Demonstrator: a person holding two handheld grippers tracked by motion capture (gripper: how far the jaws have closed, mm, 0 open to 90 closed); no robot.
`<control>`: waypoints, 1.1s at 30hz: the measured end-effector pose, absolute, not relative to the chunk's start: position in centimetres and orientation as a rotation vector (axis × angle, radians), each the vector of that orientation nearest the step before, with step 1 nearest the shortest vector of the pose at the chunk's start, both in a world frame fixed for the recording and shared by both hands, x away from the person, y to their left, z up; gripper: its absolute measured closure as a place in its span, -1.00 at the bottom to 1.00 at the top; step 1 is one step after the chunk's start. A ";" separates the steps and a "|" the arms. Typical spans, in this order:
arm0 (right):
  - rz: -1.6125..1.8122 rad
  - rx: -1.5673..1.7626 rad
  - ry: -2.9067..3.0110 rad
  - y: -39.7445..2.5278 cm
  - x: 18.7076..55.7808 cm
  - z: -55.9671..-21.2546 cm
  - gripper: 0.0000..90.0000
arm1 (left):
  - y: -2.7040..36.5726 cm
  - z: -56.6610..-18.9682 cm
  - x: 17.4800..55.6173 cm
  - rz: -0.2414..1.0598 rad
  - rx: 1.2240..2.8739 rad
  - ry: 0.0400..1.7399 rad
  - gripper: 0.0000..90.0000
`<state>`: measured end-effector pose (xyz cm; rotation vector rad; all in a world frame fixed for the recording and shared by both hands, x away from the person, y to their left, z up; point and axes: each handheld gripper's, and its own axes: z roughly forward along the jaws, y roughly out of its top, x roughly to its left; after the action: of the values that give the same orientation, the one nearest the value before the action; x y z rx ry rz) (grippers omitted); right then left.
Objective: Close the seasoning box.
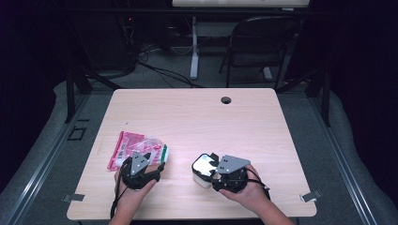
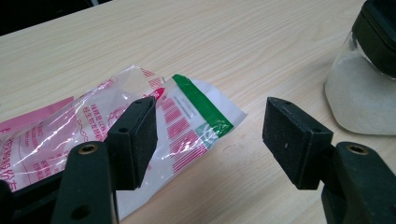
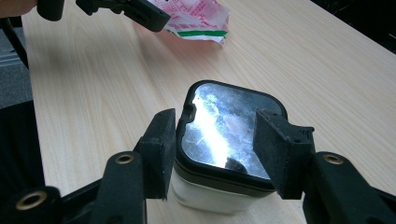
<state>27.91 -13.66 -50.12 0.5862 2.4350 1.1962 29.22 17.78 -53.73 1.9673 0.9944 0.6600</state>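
1. Two items lie on the pale wood-grain table (image 1: 197, 117): a crinkled clear plastic bag (image 1: 136, 149) printed in pink with a green strip at its mouth, at about 7 o'clock of the tabletop, and a squarish container (image 1: 202, 169) with rounded corners at about 6 o'clock.
2. I see the left gripper (image 2: 210, 135) with its jaws wide apart, nothing between them. Its left pad (image 2: 135, 140), matte black foam, sits over the bag's glossy film; whether it touches I cannot tell. The right pad hangs over bare table.
3. The bag's green-edged mouth points toward 1 o'clock in the left gripper view, corner creased.
4. The container has a translucent body holding white powder and a black-rimmed lid (image 3: 229, 128) with a smeared, reflective clear panel.
5. I see the right gripper (image 3: 212, 149) straddling the lid, one pad on either side at the rim; contact looks close on both sides, but a firm clamp I cannot confirm.
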 end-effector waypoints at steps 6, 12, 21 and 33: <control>1.199 0.590 2.439 -13.7 28.0 -50.2 0.10 | 17.8 -53.8 29.2 0.661 1.972 0.996 -0.21; 1.206 0.596 2.437 -13.8 28.0 -50.2 0.10 | 17.8 -53.8 29.3 0.660 1.972 0.997 -0.21; 1.211 0.599 2.438 -13.8 28.1 -50.1 0.10 | 17.8 -53.8 29.3 0.659 1.970 0.999 -0.21; 1.317 0.734 2.459 -14.9 29.0 -49.7 0.10 | 17.8 -53.8 29.3 0.654 1.959 1.001 -0.21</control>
<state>28.98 -14.89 -49.71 0.7339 2.4587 1.3169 29.27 17.84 -53.78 1.9592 1.0012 0.6544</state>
